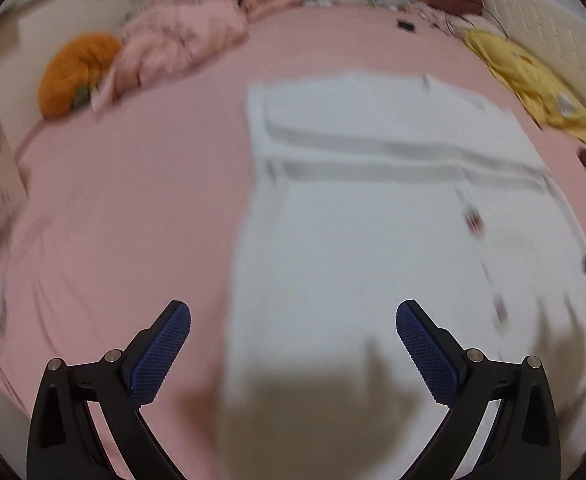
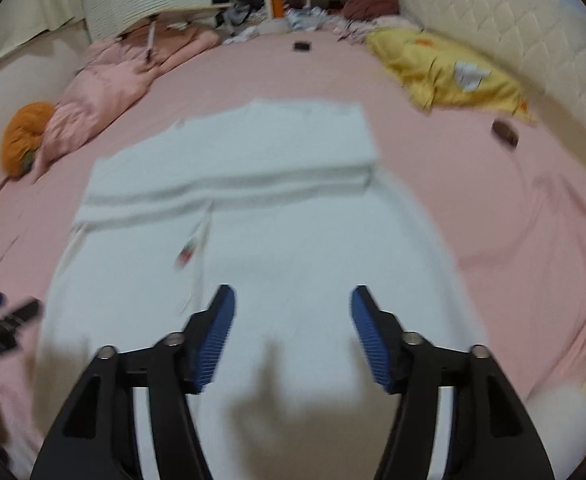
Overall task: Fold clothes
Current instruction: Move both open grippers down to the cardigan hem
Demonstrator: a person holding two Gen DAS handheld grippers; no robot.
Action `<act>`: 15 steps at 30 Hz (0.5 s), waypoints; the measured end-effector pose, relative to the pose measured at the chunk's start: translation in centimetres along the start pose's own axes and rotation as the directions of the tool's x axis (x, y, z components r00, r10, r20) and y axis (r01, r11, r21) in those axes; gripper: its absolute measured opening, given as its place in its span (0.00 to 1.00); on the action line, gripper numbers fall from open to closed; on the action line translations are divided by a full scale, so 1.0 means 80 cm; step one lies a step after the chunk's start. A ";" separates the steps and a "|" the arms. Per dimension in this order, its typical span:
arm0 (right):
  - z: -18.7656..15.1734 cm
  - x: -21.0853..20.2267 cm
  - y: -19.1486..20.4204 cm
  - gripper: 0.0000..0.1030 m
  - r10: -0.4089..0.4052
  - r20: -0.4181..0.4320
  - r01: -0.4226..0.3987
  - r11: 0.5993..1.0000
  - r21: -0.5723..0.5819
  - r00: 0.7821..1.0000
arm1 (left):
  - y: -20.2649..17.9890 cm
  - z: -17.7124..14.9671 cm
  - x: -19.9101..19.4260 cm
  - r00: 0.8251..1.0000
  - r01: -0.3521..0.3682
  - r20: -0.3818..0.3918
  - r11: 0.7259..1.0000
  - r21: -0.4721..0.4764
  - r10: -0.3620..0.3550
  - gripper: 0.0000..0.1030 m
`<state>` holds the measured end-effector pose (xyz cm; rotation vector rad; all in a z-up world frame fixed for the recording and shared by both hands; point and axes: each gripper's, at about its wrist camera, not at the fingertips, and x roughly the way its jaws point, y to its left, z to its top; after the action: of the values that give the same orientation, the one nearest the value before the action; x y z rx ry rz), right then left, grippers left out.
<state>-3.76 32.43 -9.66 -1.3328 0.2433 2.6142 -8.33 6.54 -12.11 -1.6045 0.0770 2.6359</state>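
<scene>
We are holding both the left gripper (image 1: 293, 320) and right gripper (image 2: 293, 304), jaws released and empty, above the partly folded white cloth garment (image 2: 253, 240) lying on the pink bed sheet (image 2: 493, 200).

Empty left claw (image 1: 293, 320) gapes above white garment (image 1: 373, 240).

White garment (image 1: 393, 240) – soft matt cloth on a smooth pink sheet (image 1: 133, 200); left gripper (image 1: 293, 336) – matt black plastic, ribbed blue pads (image 1: 161, 356), shiny metal pins.
</scene>
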 end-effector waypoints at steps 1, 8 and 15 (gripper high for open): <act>-0.025 -0.002 0.006 0.62 -0.001 -0.018 0.001 1.000 -0.008 1.000 | -0.004 -0.024 0.002 0.999 0.024 -0.030 0.999 -0.034 -0.025 1.00; -0.087 -0.024 0.022 0.62 -0.018 -0.112 0.011 0.998 -0.068 0.993 | -0.037 -0.112 -0.002 0.979 0.142 -0.149 0.990 -0.011 -0.142 1.00; -0.095 -0.051 0.019 0.62 -0.019 -0.061 0.015 0.998 -0.066 0.998 | -0.050 -0.111 -0.032 0.987 0.142 -0.084 0.989 0.032 -0.139 1.00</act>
<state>4.13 28.79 -10.66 -1.4312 0.1561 2.5906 1.00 9.81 -13.95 -1.6406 0.0164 2.4501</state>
